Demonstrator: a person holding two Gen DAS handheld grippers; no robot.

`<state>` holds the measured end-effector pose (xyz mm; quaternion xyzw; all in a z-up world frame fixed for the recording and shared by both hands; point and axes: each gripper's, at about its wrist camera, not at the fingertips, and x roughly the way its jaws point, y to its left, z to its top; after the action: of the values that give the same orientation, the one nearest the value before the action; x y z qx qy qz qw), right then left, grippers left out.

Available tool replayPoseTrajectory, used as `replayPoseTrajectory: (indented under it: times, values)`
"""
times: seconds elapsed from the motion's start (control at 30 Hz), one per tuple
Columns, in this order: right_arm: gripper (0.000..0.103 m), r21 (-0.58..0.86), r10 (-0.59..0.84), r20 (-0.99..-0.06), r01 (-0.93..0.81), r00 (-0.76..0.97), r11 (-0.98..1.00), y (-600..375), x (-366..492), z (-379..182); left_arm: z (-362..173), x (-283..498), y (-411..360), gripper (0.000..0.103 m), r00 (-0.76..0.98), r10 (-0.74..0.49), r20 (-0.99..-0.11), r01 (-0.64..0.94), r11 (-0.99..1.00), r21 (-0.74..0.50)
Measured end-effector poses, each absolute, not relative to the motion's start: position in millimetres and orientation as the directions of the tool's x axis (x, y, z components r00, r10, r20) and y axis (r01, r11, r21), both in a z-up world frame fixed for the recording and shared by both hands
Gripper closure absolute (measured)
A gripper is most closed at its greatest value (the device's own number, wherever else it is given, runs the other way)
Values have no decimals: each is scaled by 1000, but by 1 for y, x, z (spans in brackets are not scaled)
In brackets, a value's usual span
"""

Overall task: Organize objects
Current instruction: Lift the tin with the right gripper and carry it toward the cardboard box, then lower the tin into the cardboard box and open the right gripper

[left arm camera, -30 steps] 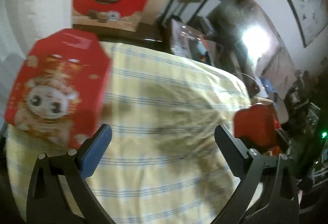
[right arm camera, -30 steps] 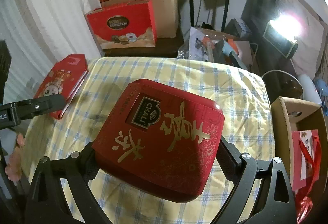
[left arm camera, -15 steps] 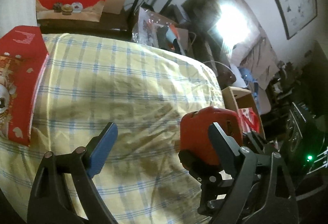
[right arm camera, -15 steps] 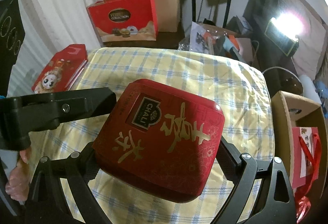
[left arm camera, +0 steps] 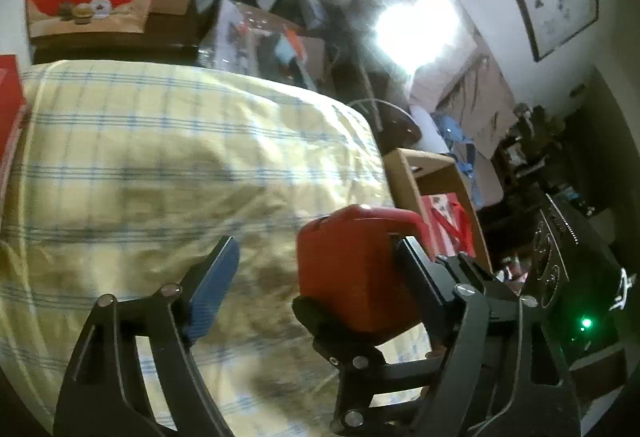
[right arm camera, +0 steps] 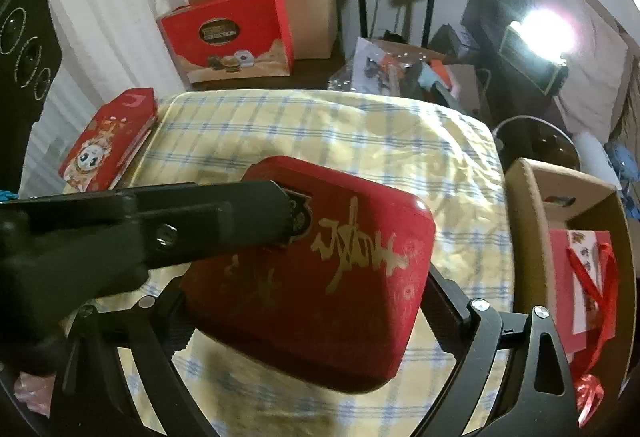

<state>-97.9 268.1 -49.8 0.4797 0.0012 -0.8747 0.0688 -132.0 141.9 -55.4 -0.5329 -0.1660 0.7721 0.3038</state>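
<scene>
Two grippers, one red tin, one flat red box with a cartoon animal, one open cardboard carton. The right gripper (right arm camera: 316, 301) is clamped on the red tin (right arm camera: 320, 277), a finger pressed to each side, holding it tilted above the yellow checked cloth (right arm camera: 320, 125). The tin is a rounded rectangle with gold brush characters and a dark badge on its lid. The left gripper (left arm camera: 316, 277) has just been closing; its jaws stand apart, the blue-padded finger (left arm camera: 212, 285) clear over the cloth on one side and the other finger beside the tin's near end, with no press on the tin that can be made out.

Only the right wrist view shows the lid's lettering, with one left-gripper finger (right arm camera: 216, 221) crossing over the badge. It alone shows all of the flat red box (right arm camera: 108, 141), well off to the left on the cloth's far corner. The cardboard carton (right arm camera: 524, 221) stands to the right, a red bag inside. The left wrist view shows the tin's plain end.
</scene>
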Motion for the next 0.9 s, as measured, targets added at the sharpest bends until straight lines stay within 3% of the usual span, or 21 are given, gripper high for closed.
replayPoseTrajectory:
  times: [0.27,0.9]
  values:
    - [10,51,-78,-843,64,-533,-997,311,-82,-40,-50,-123,190,36,-184,699,-691,-329,-707,-627]
    - [10,80,-5,-844,-117,-537,-990,420,-16,-29,-52,-80,315,36,-16,762,-647,-413,-594,-690]
